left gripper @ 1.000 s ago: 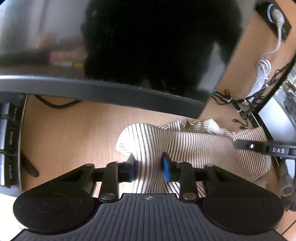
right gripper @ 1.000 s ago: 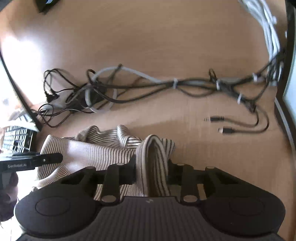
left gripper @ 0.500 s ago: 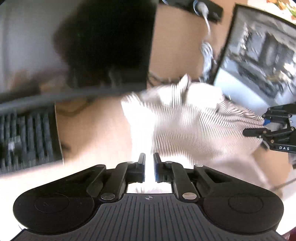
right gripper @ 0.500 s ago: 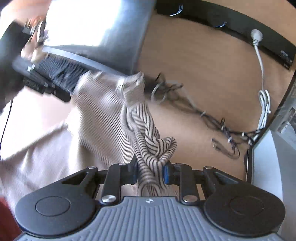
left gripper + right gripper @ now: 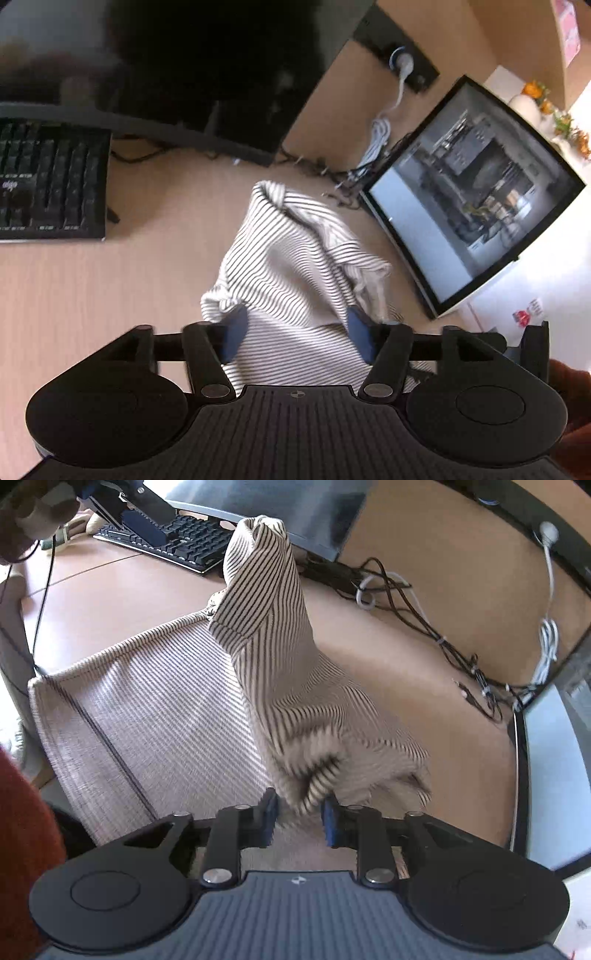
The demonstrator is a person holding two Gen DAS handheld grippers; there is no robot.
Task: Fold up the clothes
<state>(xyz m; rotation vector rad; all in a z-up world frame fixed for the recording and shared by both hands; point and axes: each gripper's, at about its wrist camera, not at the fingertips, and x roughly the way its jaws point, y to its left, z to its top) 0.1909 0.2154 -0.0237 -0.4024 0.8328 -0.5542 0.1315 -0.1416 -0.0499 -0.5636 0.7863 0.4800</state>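
Note:
A beige garment with thin dark stripes (image 5: 295, 266) lies on a wooden desk (image 5: 92, 295). In the left wrist view my left gripper (image 5: 295, 328) is open wide, its blue pads (image 5: 232, 328) either side of the cloth. In the right wrist view the garment (image 5: 155, 701) is spread flat at the left, with a twisted striped part (image 5: 266, 602) standing up from it. My right gripper (image 5: 299, 814) is open, and a bunched fold of cloth (image 5: 314, 775) sits loosely between its blue pads. The left gripper (image 5: 144, 515) also shows at the top left there.
A black keyboard (image 5: 48, 184) and a dark monitor (image 5: 184, 66) stand at the back left. A second monitor (image 5: 469, 199) stands at the right. Tangled cables (image 5: 424, 627) and a white cord (image 5: 546, 635) lie along the back of the desk. A power strip (image 5: 402, 62) is on the wall.
Both grippers pulled the garment back from the cables toward me, lifting it. The left gripper, shut half a second ago, has opened wide. The right gripper has loosened its hold on the fold.

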